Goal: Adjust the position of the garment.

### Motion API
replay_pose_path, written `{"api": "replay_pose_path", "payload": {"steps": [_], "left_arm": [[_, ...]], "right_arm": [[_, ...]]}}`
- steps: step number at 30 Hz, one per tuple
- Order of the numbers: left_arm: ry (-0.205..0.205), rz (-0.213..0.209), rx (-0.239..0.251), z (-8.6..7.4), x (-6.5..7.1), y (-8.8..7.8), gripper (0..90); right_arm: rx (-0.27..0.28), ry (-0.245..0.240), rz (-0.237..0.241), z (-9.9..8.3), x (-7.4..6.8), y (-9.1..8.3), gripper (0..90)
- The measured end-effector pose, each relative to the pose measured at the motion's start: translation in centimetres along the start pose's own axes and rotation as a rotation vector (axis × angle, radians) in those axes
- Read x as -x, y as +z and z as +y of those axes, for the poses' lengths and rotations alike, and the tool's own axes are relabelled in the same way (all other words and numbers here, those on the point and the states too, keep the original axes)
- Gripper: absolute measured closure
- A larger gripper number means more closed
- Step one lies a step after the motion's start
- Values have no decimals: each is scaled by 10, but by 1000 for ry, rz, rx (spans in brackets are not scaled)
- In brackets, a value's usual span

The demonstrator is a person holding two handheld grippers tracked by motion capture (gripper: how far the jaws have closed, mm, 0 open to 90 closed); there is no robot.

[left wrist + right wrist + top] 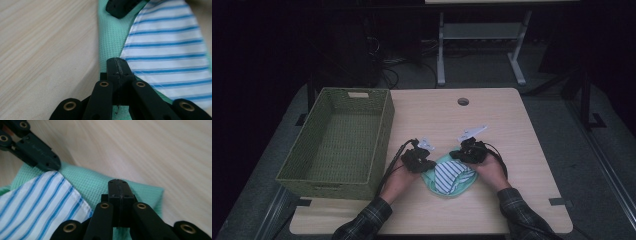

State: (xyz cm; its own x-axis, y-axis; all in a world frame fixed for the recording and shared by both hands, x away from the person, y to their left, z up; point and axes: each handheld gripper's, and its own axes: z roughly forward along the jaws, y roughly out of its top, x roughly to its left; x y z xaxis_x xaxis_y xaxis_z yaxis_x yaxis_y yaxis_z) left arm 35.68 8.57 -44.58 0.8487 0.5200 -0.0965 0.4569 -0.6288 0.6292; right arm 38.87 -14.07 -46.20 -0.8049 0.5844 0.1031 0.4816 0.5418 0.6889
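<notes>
Two hand-held grippers meet over a folded cloth on a pale wooden table (512, 150), seen from above. Largest on the table is a green woven basket (382, 135), rectangular, standing at the left edge. Beyond the table's far edge the dark floor shows grey metal legs of another table (441, 55).

Near the front middle of the table lies the cloth (451, 177), mint green with a white panel of blue stripes on top. It sits just right of the basket, apart from it, between the person's two hands. Plaid sleeves (362, 222) come in from the bottom edge.

At the cloth's left side is the left gripper (117, 68); its jaws are pressed fully together, their tips over the seam where the green fabric meets the striped panel. Whether any fabric is pinched between them cannot be told. At the cloth's upper right side is the right gripper (119, 188), its jaws likewise closed tight, tips over plain green fabric near the cloth's edge. Each gripper's camera catches the other gripper's black tip at the cloth's far border.
</notes>
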Motion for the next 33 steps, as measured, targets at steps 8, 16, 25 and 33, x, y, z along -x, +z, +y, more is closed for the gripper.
{"api": "replay_pose_path", "payload": {"steps": [8, 16, 25, 33], "left_arm": [[1, -47, 34, -12, 20, -30, 895], [10, -64, -40, -32, 33, -24, 895], [29, -40, -88, -33, 29, -13, 895], [21, -6, -94, -27, 19, -10, 896]], "right_arm": [[67, 60, -47, -9, 22, -27, 898], [24, 56, -55, -15, 25, -20, 898], [-12, 43, -62, -18, 25, -11, 898], [-26, 47, -66, -25, 24, -21, 898]]}}
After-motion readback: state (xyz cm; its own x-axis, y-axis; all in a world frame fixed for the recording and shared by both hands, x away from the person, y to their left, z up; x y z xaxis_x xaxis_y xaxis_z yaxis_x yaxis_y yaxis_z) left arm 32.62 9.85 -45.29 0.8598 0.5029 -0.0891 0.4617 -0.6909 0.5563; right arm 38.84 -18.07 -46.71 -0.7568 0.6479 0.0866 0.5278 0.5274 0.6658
